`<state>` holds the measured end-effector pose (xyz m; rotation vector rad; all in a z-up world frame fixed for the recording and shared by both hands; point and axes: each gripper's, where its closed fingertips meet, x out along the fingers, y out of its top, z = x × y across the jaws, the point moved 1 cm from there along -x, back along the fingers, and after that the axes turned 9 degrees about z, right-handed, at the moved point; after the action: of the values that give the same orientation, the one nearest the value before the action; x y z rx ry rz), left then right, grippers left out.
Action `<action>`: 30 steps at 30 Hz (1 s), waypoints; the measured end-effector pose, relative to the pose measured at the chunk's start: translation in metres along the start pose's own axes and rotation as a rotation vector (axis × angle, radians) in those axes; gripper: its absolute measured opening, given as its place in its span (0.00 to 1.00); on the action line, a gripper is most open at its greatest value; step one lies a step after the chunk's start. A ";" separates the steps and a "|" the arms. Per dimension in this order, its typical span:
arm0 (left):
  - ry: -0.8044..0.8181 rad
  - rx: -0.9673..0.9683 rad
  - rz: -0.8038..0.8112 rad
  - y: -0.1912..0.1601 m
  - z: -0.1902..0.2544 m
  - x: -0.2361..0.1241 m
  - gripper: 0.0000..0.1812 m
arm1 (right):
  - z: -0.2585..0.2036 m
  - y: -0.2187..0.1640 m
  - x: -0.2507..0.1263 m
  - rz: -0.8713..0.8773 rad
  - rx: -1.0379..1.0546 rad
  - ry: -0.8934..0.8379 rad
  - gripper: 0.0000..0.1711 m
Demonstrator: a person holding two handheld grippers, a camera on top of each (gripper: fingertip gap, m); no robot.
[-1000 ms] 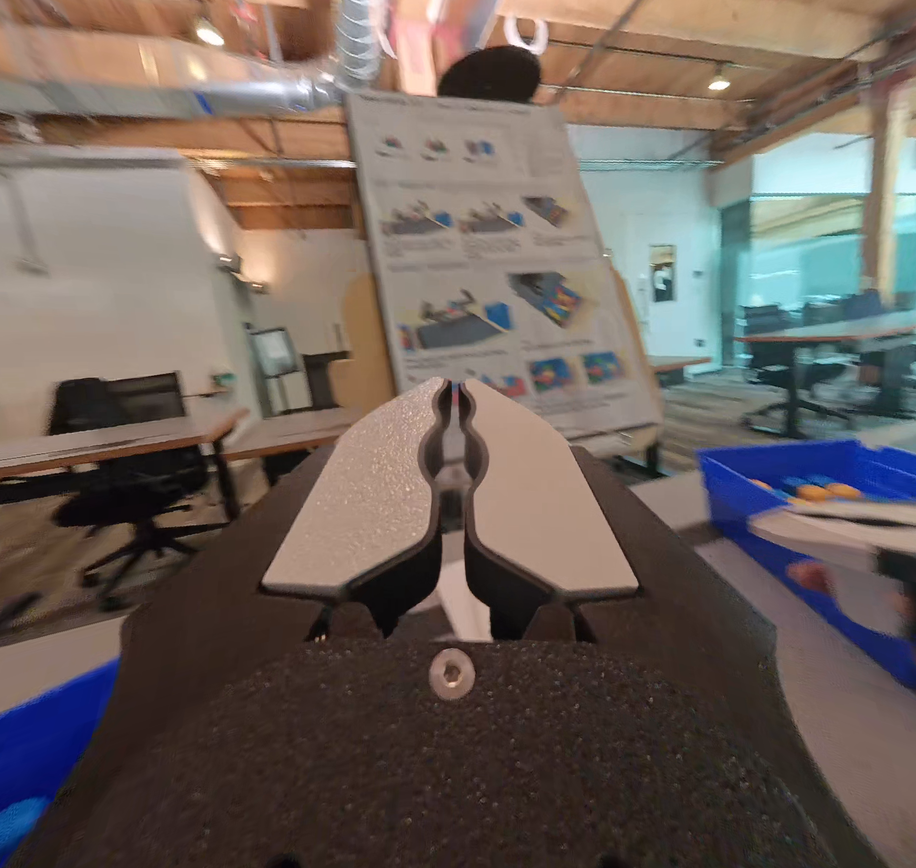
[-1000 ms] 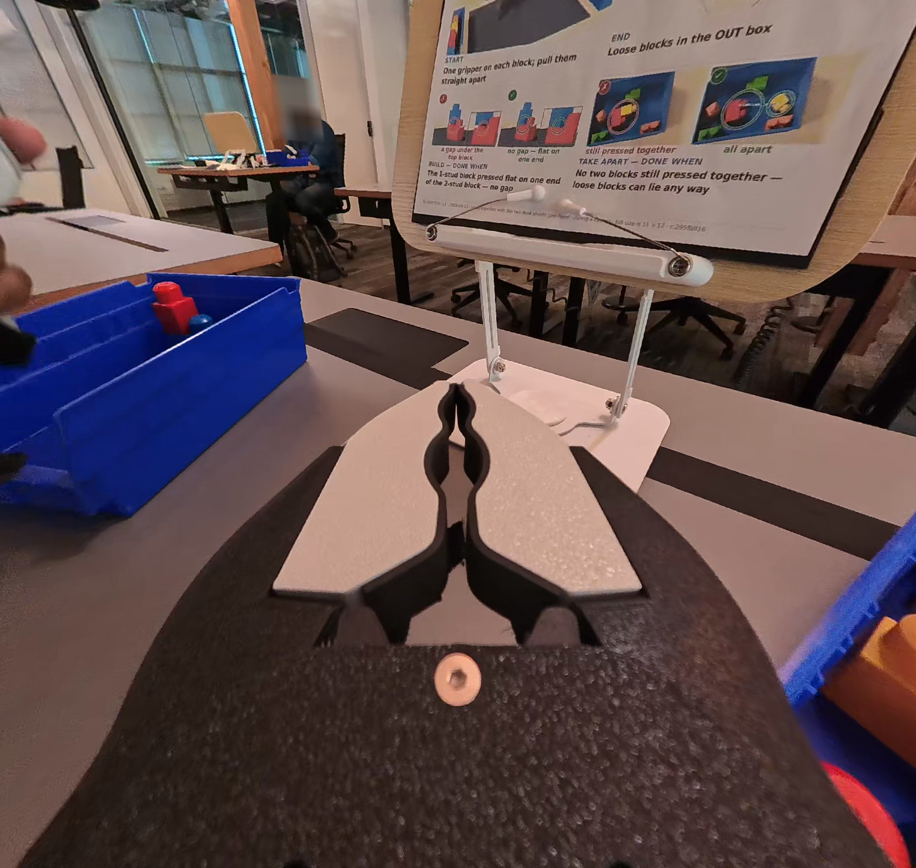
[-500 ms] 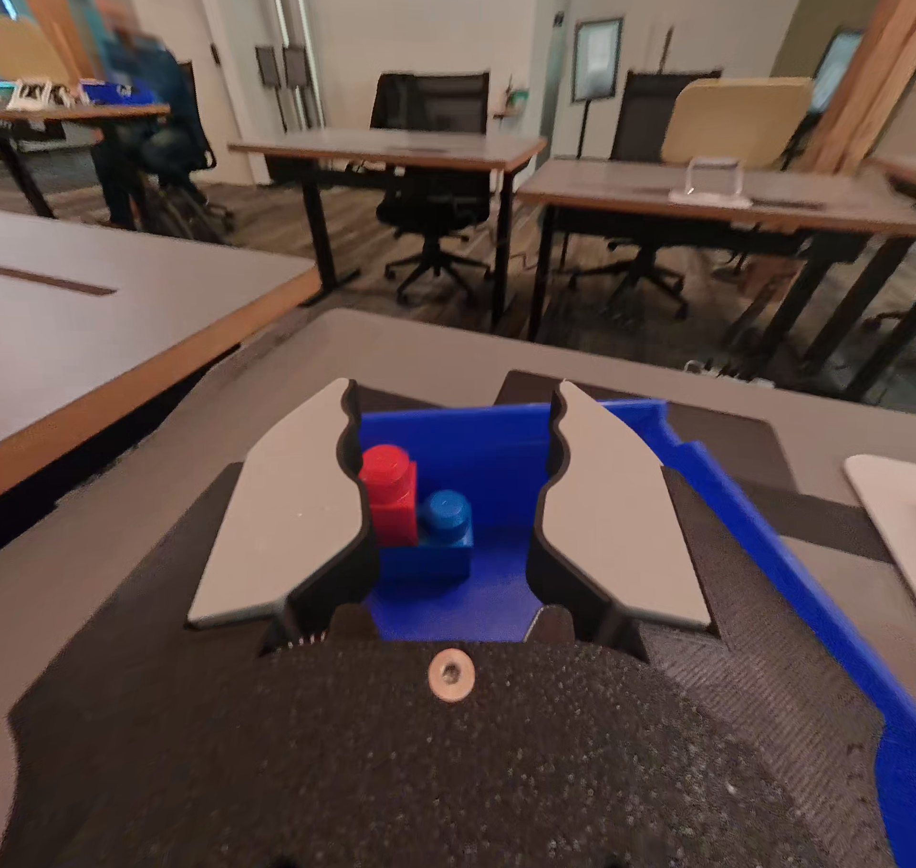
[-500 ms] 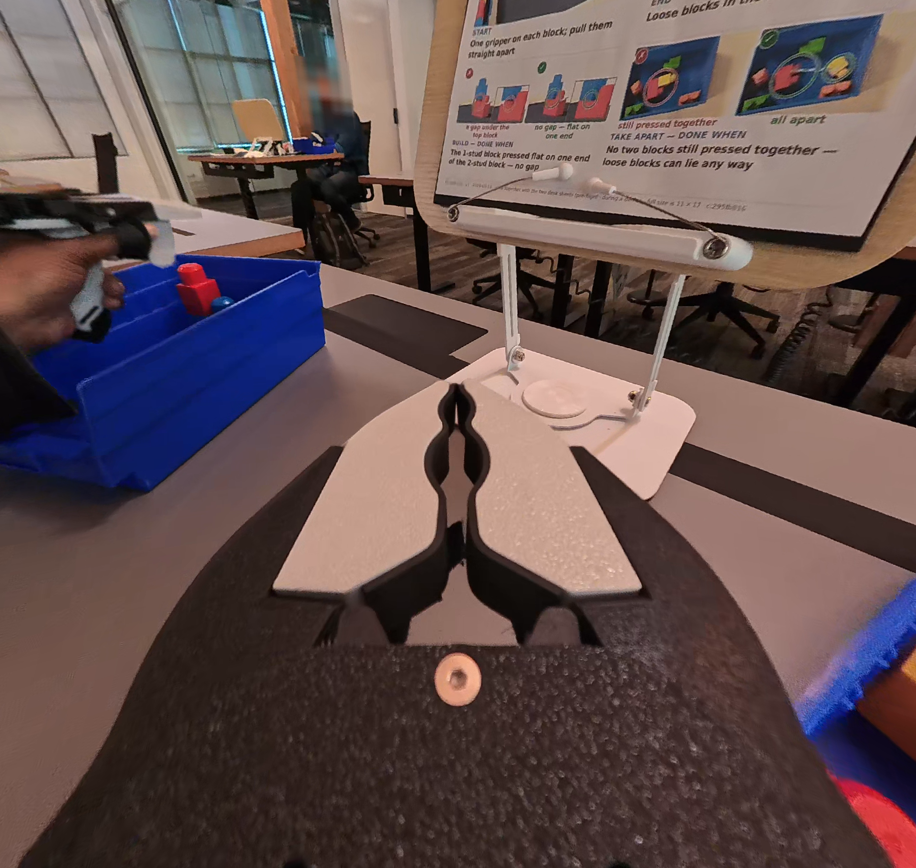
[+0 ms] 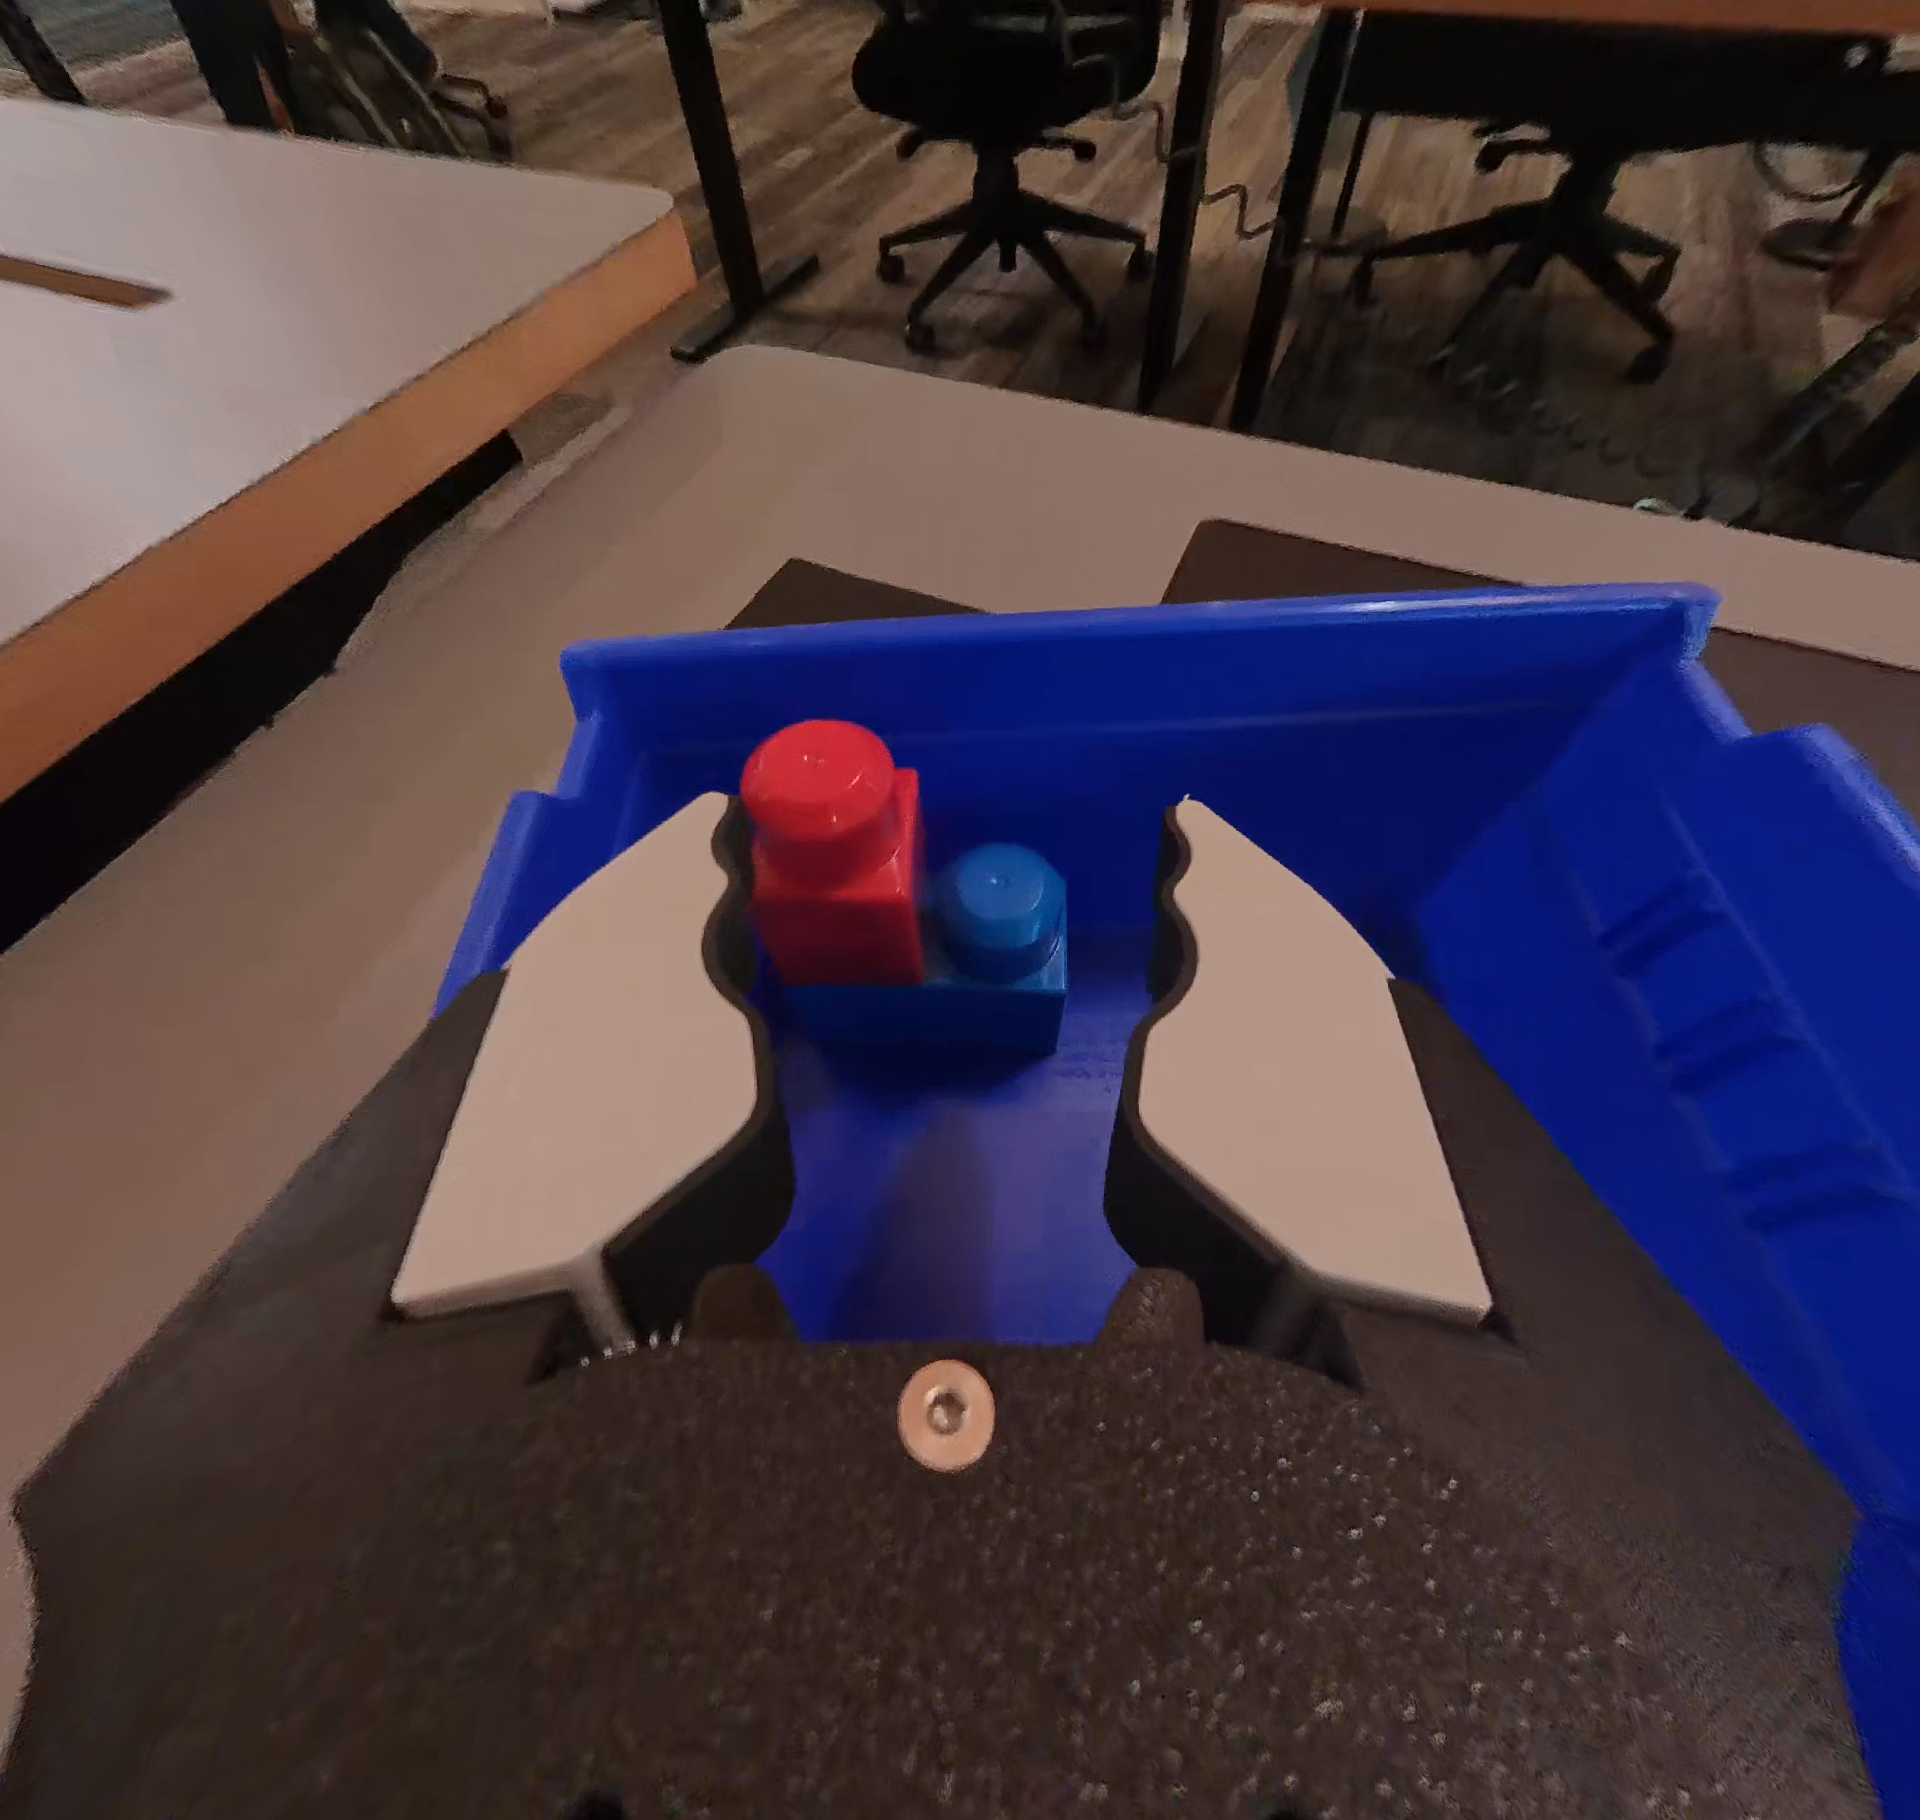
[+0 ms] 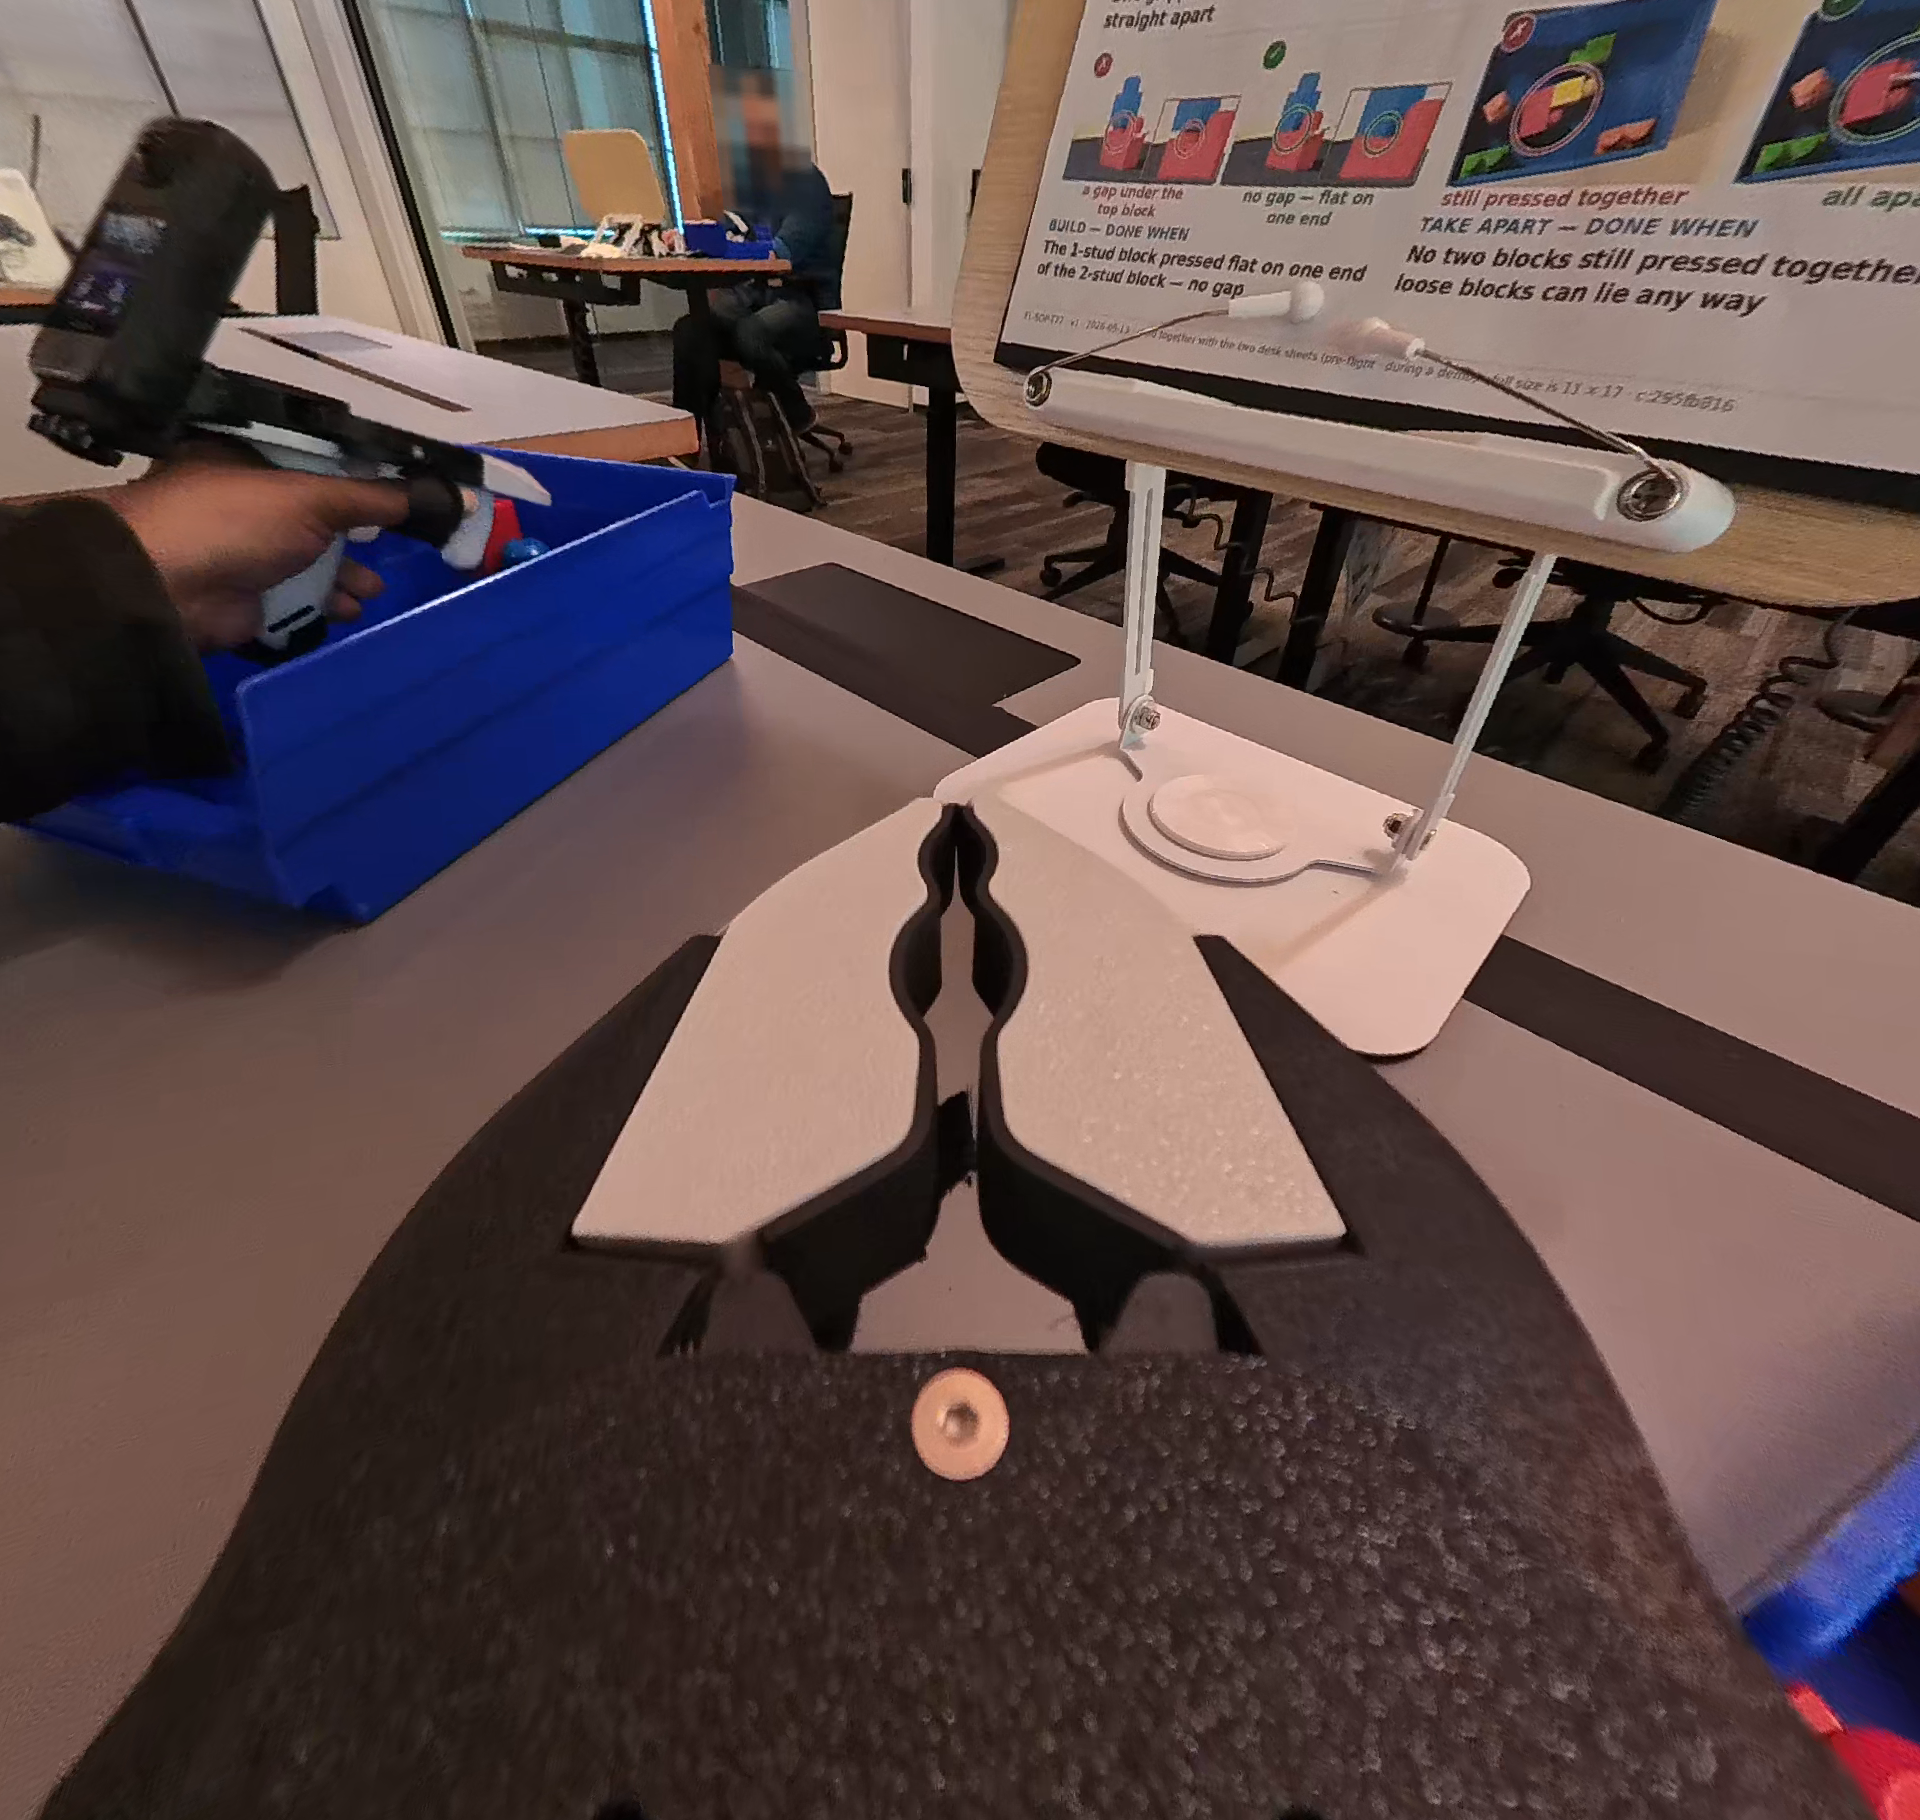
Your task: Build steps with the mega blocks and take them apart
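The left gripper (image 5: 951, 820), a black textured body with grey finger plates, has its jaws spread wide and holds nothing. It reaches into the blue plastic bin (image 5: 1143, 690). Between the plates, near the bin's far wall, stands a built step: a red one-stud block (image 5: 836, 871) pressed onto one end of a blue two-stud block (image 5: 940, 1007). The left plate sits just beside the red block.

The right gripper (image 6: 954, 820) hovers over the grey tabletop (image 6: 343, 1022), to the right of the bin, jaws nearly closed and empty.

Risk: closing off-centre may tip the step or push it against the bin wall; gripping both blocks together would prevent separation.

Beyond the bin to the right, a white stand (image 6: 1299, 866) carries a printed instruction sheet (image 6: 1455, 139); its text is not reproduced here. No brand marks are discernible.
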<state>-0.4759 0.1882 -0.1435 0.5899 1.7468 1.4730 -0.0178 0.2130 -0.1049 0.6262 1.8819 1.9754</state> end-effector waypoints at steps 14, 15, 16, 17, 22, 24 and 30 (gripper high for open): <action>0.190 0.124 -0.027 -0.007 -0.032 0.024 0.21 | 0.001 -0.004 0.000 -0.010 -0.020 0.009 0.00; 0.192 0.136 -0.021 -0.006 -0.033 0.024 0.18 | 0.001 -0.004 0.000 -0.010 -0.020 0.009 0.00; 0.192 0.136 -0.020 -0.006 -0.034 0.024 0.18 | 0.001 -0.004 0.000 -0.010 -0.021 0.009 0.00; 0.192 0.135 -0.021 -0.006 -0.034 0.024 0.18 | 0.001 -0.004 0.000 -0.009 -0.023 0.009 0.00; 0.188 0.104 0.019 0.002 -0.033 0.019 0.18 | 0.001 -0.004 -0.001 -0.009 -0.033 0.008 0.00; 0.166 0.100 0.050 0.011 -0.029 0.015 0.18 | 0.001 -0.004 -0.001 -0.009 -0.032 0.007 0.00; 0.035 0.088 0.260 0.063 0.007 -0.016 0.18 | 0.002 -0.004 -0.001 -0.008 -0.038 0.005 0.00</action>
<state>-0.4685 0.1950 -0.0787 0.8695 1.8230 1.5950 -0.0166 0.2143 -0.1085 0.6025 1.8427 2.0039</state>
